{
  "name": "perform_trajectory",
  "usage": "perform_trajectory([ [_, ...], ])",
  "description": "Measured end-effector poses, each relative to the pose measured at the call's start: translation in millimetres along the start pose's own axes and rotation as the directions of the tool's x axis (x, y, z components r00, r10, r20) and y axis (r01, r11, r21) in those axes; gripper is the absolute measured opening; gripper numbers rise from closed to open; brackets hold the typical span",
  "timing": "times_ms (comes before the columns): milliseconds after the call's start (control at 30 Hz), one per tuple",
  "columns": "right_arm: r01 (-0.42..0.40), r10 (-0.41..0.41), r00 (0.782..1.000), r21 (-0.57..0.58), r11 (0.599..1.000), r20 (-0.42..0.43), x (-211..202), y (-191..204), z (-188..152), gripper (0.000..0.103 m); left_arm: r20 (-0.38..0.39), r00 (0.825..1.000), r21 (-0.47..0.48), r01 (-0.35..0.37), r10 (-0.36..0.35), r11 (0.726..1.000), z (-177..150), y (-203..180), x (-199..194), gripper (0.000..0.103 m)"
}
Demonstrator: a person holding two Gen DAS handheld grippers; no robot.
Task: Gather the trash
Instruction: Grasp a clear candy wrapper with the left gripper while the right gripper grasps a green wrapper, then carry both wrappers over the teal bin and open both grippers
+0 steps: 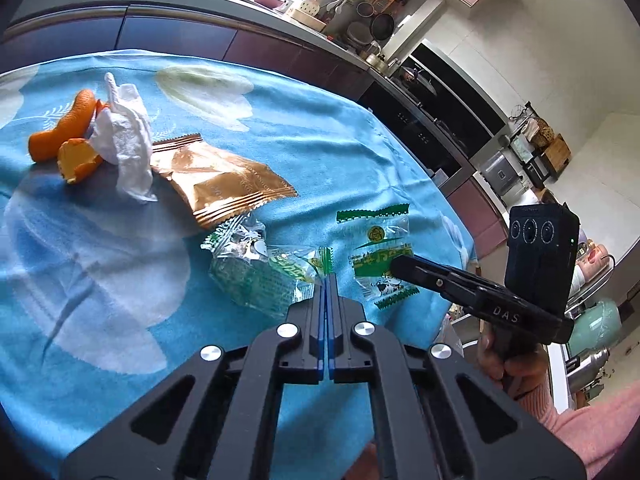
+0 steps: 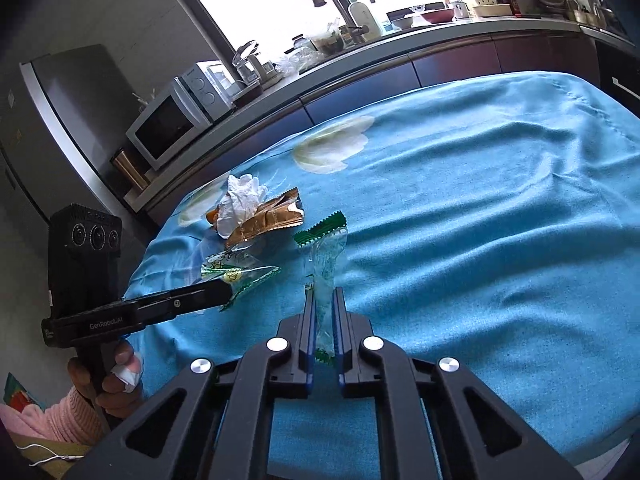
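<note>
Your left gripper (image 1: pixel 327 280) is pinched on a crumpled wrapper (image 1: pixel 256 272). Your right gripper (image 2: pixel 323 300), slightly parted, grips a flat wrapper (image 2: pixel 325 264). Only the left view shows the orange peel (image 1: pixel 64 136) at 10 o'clock beside the tissue (image 1: pixel 124 140) and gold wrapper (image 1: pixel 216 176).

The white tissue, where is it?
The crumpled white tissue lies on the blue tablecloth, upper left in the left wrist view, between the orange peel and the gold wrapper.

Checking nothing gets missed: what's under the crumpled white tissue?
The white tissue lies over orange peel and the gold wrapper's end. Anything smaller beneath it is hidden.
</note>
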State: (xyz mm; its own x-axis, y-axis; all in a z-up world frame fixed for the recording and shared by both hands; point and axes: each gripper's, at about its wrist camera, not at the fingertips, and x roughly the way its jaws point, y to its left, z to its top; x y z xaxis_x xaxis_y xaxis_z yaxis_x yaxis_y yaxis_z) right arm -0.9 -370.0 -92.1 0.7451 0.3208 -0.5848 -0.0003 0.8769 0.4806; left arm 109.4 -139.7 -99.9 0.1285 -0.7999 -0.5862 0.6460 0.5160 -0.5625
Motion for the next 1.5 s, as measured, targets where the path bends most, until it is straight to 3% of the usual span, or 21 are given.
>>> perform_trajectory([
  [200, -0.062, 0.062, 0.998, -0.046, 0.997, 0.002, 1, 23, 4, 0.007, 0.043, 0.999, -0.006, -0.013, 0.013, 1.0, -21, 8, -47, 0.001],
  [467, -0.185, 0.18, 0.982, -0.122, 0.975, -0.051, 32, 75, 7, 0.007, 0.133, 0.984, -0.062, -0.107, 0.115, 0.992, -46, 35, -118, 0.001],
  [767, -0.331, 0.305, 0.941, -0.205, 0.921, -0.15, 84, 150, 11, 0.007, 0.246, 0.939, -0.178, -0.199, 0.239, 0.964, -70, 68, -197, 0.001],
  [900, -0.384, 0.342, 0.919, -0.246, 0.89, -0.199, 105, 184, 12, 0.007, 0.311, 0.902, -0.258, -0.223, 0.299, 0.94, -83, 84, -232, 0.001],
  [1033, -0.438, 0.376, 0.893, -0.281, 0.854, -0.248, 123, 222, 15, 0.007, 0.363, 0.852, -0.317, -0.268, 0.377, 0.91, -100, 100, -272, 0.001],
  [1200, -0.493, 0.401, 0.862, -0.33, 0.805, -0.311, 141, 271, 16, 0.007, 0.387, 0.79, -0.404, -0.318, 0.475, 0.858, -121, 125, -318, 0.001],
  [1500, -0.558, 0.409, 0.817, -0.383, 0.736, -0.406, 174, 335, 5, 0.007, 0.4, 0.703, -0.521, -0.354, 0.588, 0.777, -150, 161, -381, 0.001],
])
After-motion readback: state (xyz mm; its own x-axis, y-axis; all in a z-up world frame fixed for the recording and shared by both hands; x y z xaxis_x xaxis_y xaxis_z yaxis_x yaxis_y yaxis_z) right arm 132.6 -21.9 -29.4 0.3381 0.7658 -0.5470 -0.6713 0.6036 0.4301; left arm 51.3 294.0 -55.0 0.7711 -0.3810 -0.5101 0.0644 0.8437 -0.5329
